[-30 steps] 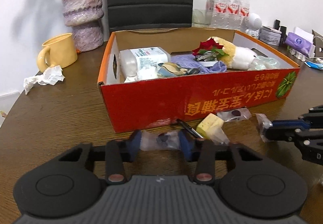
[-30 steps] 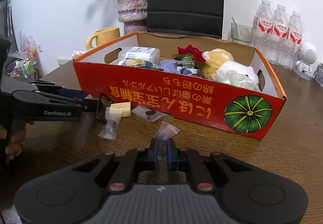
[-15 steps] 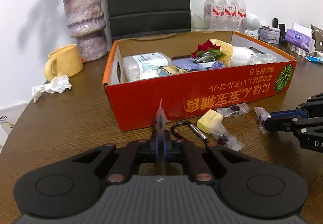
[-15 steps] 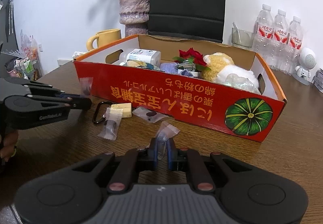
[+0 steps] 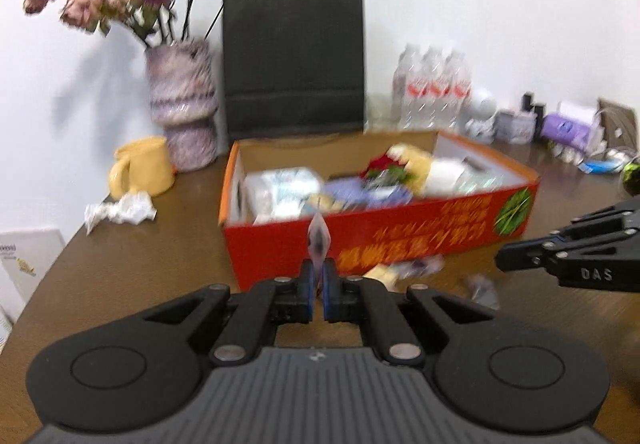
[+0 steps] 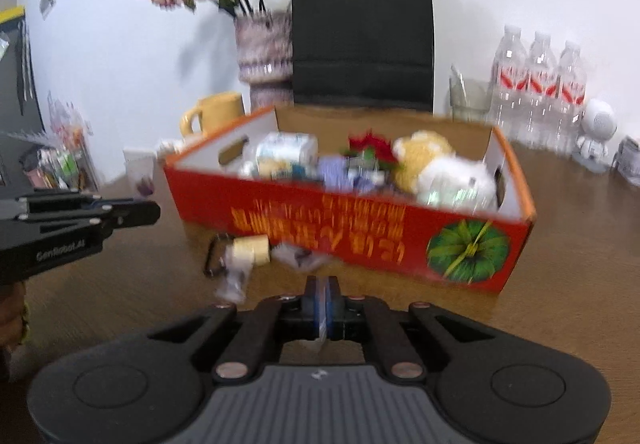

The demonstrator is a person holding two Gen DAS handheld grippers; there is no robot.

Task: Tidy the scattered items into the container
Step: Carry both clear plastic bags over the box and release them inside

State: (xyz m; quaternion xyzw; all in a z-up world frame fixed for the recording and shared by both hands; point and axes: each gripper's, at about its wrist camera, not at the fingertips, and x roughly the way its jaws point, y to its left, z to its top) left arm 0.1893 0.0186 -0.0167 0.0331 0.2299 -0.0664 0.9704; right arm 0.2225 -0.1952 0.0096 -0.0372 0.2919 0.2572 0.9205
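The red cardboard box stands mid-table, holding a plush toy, a red flower, a white bottle and other items. My left gripper is shut on a small clear plastic packet, held up in front of the box's near wall. My right gripper is shut on another clear packet, raised off the table before the box. On the table by the box wall lie a yellow block, a black carabiner and more clear packets.
A yellow mug, a crumpled tissue and a vase of dried flowers stand left of the box. A black paper bag and water bottles stand behind it. Small items line the far right edge.
My left gripper closed on a packet and lifted it off the table. My right gripper has risen with its packet. Both views now look from higher up.
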